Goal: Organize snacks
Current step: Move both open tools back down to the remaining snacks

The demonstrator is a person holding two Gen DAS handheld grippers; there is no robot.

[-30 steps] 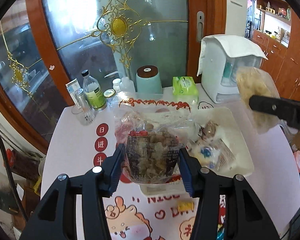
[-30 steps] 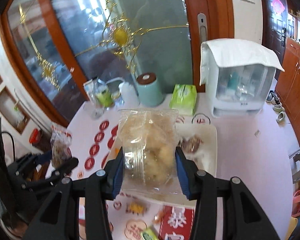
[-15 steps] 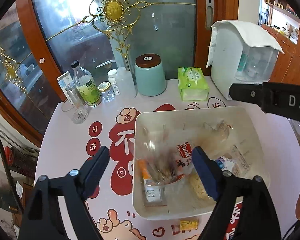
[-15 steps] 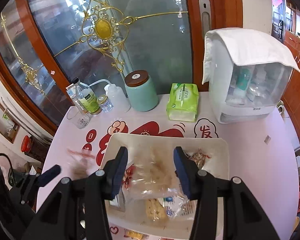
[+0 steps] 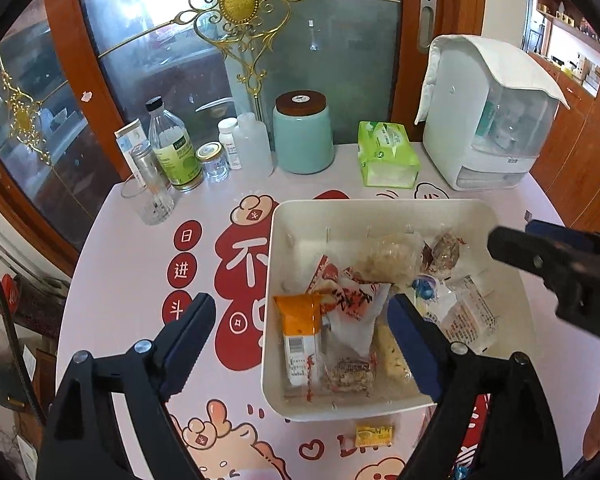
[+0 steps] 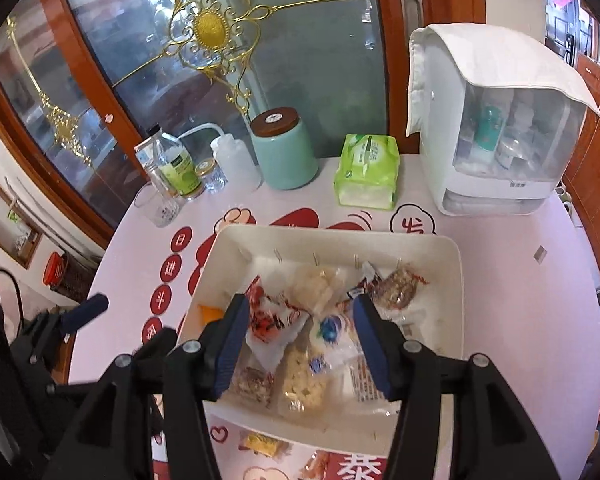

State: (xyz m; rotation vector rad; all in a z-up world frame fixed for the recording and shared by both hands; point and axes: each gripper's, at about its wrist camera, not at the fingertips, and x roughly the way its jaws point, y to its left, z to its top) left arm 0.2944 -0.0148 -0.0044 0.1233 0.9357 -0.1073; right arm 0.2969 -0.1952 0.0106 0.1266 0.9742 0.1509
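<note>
The desk (image 5: 132,248) spreads under both of your tools, and the white bin (image 5: 380,210) sits on it straight ahead of them, its near wall just below your fingertips. Most of the job looks done: the bin holds a heap of wrapped snacks, so the sorting is far along

Inside, ahead of your right tool (image 6: 300,340), lie the red-and-white packet (image 6: 272,324) under its left finger, a pale puffed-snack bag (image 6: 316,284) beyond the tips, and a brown nutty bar (image 6: 398,288) off beyond its right finger. Nearer, a crumbly yellow bar (image 6: 300,388) rests below the tips. The jaws of this tool are opening and grip nothing; the packets between them lie loose in the bin

Your left tool (image 5: 300,336) straddles the bin's left wall, its jaws wide and widening further, nothing pinched. The orange packet (image 5: 300,336) lies between its fingers, flat on the bin floor

What is left, as far as you can see: a small yellow sweet (image 5: 374,434) lies on the desk just outside the bin's near wall, below and between the left tool's fingers. More wrappers peek out at the lower edge of the right view, too cropped to identify. Those strays look like your remaining pickups
</note>
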